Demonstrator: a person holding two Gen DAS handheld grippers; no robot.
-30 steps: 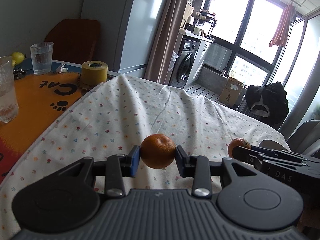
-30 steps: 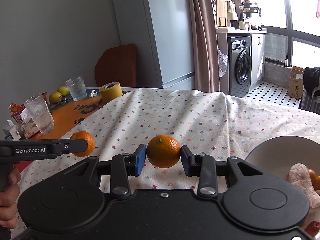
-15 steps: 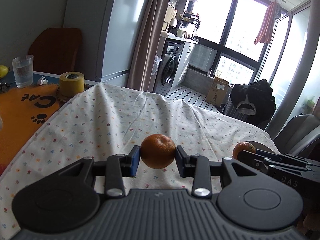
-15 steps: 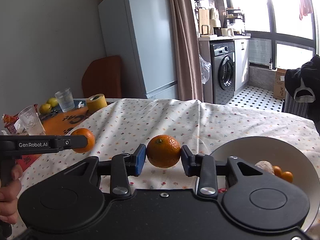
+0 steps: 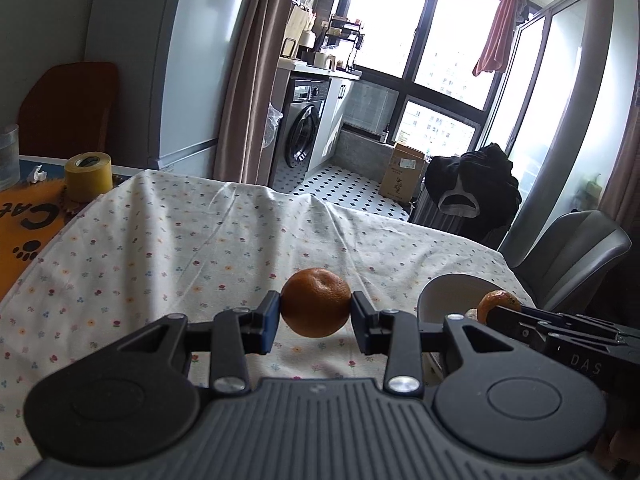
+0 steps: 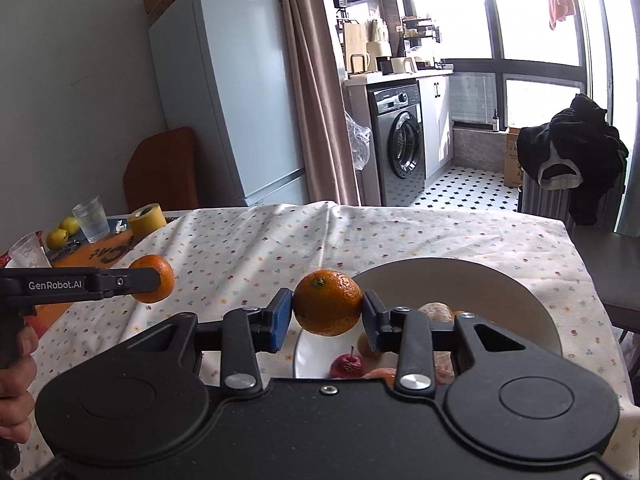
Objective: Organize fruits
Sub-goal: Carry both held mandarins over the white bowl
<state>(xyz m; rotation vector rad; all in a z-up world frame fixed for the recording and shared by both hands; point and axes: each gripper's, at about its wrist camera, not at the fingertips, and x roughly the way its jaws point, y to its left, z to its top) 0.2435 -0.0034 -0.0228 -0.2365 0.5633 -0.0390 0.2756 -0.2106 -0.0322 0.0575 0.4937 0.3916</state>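
Inside the white bowl [image 6: 520,300], only the right wrist view is showing a small red fruit [image 6: 347,365] at 6 o'clock; the right gripper [image 6: 327,318] is clamping an orange [image 6: 328,303], stem pointing toward 12, while the left gripper [image 5: 315,322] is squeezing another orange [image 5: 316,302].

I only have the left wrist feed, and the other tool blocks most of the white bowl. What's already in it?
Observer: The bowl holds a small red fruit near its front and a pale, peeled-looking citrus. The rest is hidden behind the right claw.
Operator: Is that claw's fruit over the bowl?
Observer: Its orange is clamped between both pads and appears to hang about over the bowl's near rim, not yet released.
Operator: Any fruit elsewhere on the table?
Observer: Two yellow fruits sit beside a glass on the orange mat at the far end.
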